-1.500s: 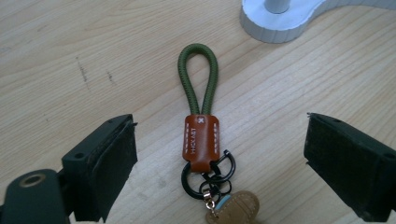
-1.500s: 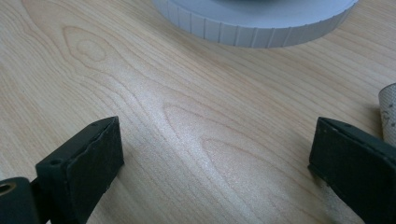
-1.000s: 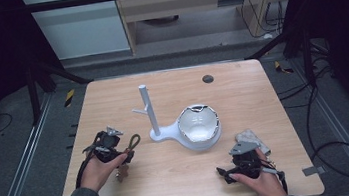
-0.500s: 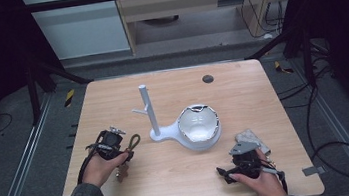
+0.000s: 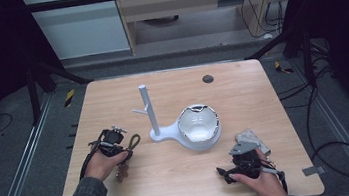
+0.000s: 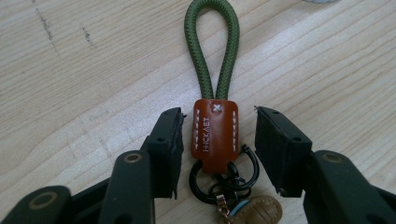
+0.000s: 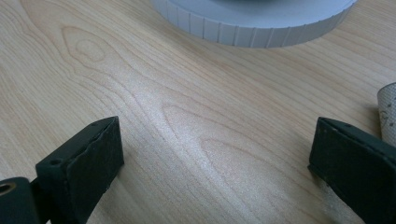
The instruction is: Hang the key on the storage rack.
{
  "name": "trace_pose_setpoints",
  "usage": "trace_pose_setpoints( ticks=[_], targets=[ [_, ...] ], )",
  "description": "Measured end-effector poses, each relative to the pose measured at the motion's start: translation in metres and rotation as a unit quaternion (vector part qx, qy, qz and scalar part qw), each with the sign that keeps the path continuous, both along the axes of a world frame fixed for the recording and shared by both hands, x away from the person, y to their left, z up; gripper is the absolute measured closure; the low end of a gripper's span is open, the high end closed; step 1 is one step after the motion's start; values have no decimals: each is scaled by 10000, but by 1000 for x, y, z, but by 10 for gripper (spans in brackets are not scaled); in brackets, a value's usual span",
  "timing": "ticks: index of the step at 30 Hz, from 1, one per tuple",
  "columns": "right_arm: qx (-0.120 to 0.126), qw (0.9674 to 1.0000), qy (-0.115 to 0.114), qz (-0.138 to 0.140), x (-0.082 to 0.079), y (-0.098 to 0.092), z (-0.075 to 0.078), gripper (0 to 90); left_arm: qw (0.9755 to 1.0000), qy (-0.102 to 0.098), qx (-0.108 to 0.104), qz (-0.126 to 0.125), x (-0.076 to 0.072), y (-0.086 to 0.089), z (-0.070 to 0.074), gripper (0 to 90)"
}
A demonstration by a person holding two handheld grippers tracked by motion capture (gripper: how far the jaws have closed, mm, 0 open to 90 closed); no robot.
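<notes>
The left gripper [image 6: 217, 140] had just been closing, its jaws apart on either side of the brown leather tab [image 6: 215, 133] of the keychain and not yet pressing it. The green cord loop [image 6: 212, 46] ran straight ahead of the jaws; black rings [image 6: 224, 175] bunched beneath them. Risk: pads biting the rings instead, so the tab slips. Farther off, the right gripper [image 7: 215, 158] sat wide open, the white stand base [image 7: 254, 21] beyond it.
</notes>
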State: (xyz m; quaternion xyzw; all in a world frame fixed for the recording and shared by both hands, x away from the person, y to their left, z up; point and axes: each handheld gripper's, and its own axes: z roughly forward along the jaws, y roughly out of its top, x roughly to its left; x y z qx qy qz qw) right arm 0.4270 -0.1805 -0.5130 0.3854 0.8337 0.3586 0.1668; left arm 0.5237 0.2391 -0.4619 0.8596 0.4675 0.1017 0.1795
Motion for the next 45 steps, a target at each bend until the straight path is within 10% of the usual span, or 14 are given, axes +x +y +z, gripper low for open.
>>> trace_pose_setpoints(
  ticks=[45],
  targets=[
    [0,10000,8,8,-1,0,0,31,9996,155,203,-112,6,0,-5,651]
  ],
)
